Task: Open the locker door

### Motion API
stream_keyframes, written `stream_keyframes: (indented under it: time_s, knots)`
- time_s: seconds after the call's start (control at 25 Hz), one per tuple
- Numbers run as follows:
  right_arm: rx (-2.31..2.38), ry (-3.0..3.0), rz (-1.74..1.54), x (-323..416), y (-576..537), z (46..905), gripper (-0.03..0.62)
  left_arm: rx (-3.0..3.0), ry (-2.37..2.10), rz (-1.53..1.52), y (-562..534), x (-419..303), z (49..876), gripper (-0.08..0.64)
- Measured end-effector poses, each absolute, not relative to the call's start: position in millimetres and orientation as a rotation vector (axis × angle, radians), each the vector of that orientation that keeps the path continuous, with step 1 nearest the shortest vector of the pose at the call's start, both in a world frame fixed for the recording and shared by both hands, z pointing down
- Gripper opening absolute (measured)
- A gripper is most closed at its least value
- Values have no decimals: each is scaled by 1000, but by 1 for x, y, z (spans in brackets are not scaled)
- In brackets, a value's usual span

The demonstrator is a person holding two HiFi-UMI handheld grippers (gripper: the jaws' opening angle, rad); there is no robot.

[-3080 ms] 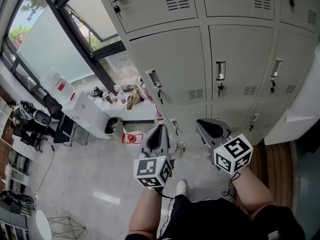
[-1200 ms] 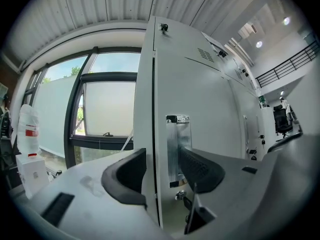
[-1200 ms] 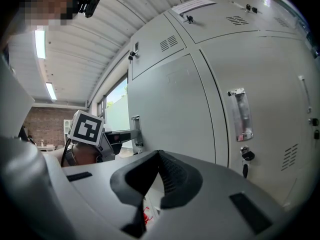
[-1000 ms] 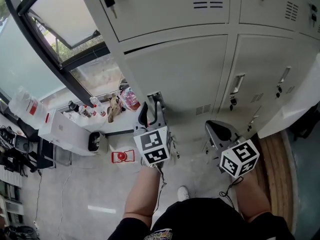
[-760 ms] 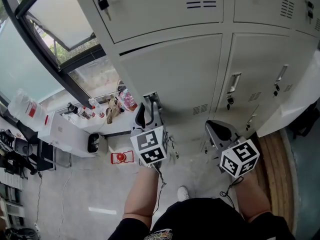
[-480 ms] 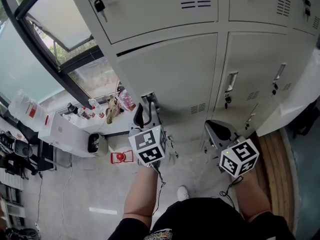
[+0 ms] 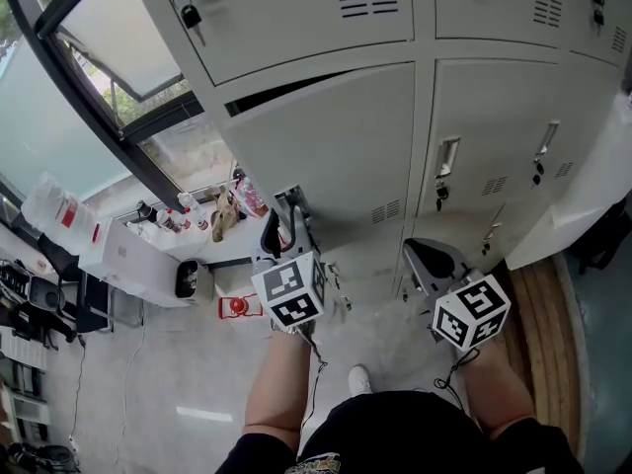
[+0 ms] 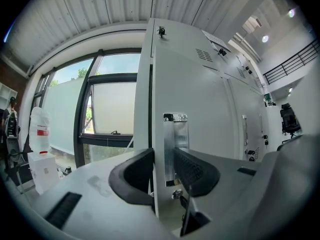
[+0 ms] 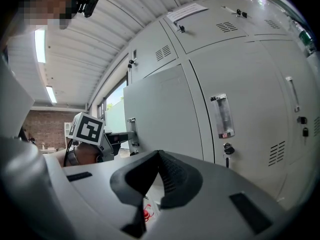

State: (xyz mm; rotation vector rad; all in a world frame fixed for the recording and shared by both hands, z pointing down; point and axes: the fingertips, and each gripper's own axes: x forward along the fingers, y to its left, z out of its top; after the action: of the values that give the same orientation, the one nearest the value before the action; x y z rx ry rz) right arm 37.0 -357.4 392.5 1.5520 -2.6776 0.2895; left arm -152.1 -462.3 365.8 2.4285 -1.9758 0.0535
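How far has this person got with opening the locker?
Started, not finished. Done: the locker door is ajar, with a dark gap along its top edge. In hand: the left gripper is clamped on the door's free edge at the metal handle; the right gripper hangs idle, jaws together. Left: swinging the door wide open.

Door point(image 7: 326, 136) was smooth painted metal, matt pale grey. Handle point(image 8: 175, 139) was bright brushed metal, shiny. Left gripper point(image 8: 164, 166) pads point(image 8: 192, 171) were black, ribbed, matt; shell grey matt plastic. Floor point(image 7: 128, 363) was glossy.
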Motion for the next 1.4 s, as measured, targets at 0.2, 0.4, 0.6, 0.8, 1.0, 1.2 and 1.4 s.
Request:
stream_keyframes:
  time_s: [0.2,0.4,0.6,0.8,1.0,1.2,1.4]
  knots:
    - [1529,-2692,290,43,-346,391,54,2400,-2006,59,-447,-149,365,132]
    - [1500,-2713,283,48,-332,388,54,2358,-2049,62,-428,-144,366,133]
    - [1452,-2735,281,52,-319,386,54,2294,-2132,51,-407,-137,366,133]
    - [1392,-2757,281,58,-306,386,54,2274,-2158,47,-383,-125,365,135]
    - [1313,-2791,274,60,-291,385,54,2246,-2190,52,-359,-110,365,138]
    - [1264,-2811,269,72,-274,385,54,2224,-2214,51,-339,-95,365,143]
    - [1249,-2817,279,91,-260,386,54,2237,-2204,32,-321,-75,364,144]
